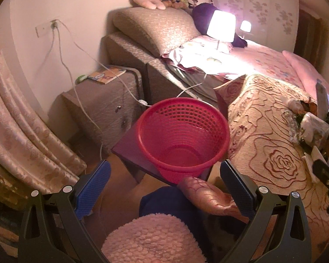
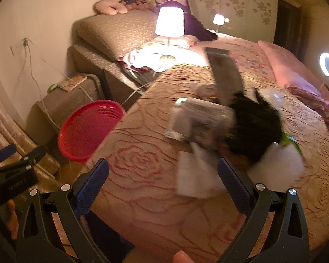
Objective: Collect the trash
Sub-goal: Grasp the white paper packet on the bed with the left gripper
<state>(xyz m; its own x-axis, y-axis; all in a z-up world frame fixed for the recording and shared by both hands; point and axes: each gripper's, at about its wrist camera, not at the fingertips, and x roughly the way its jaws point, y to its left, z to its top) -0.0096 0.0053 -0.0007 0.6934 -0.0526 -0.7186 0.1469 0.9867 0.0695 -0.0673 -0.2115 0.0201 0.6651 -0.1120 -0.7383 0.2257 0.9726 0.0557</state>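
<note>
Fingers of the left gripper (image 1: 164,186) stand wide apart and hold nothing; below them is a pink fluffy cloth (image 1: 153,239) and a dark blue one (image 1: 171,201). Just ahead, between the blue pads, is the red basket (image 1: 182,135), upright on a dark stool (image 1: 131,151) beside the bed (image 1: 263,153). No trash is visible inside it.

The right gripper (image 2: 163,183) is also wide open and empty, over the rose-pattern cover of the bed. Near its right finger lies a white paper (image 2: 195,175), touching the rest of the trash pile. Behind the paper is a clear plastic pack (image 2: 197,118), and to the right a black bag (image 2: 256,129) with something green (image 2: 292,141) at its edge. A grey flat thing (image 2: 226,76) rises above the pile; this part is blurred, so I cannot tell what it is. The basket stands to the left of the bed, well apart from the pile.

Farther away are a nightstand (image 1: 103,107) with a booklet (image 1: 107,75) and cables, then a lit lamp (image 2: 169,22) on the bed, pillows (image 1: 155,27), and plush toys (image 2: 131,1) by the wall.
</note>
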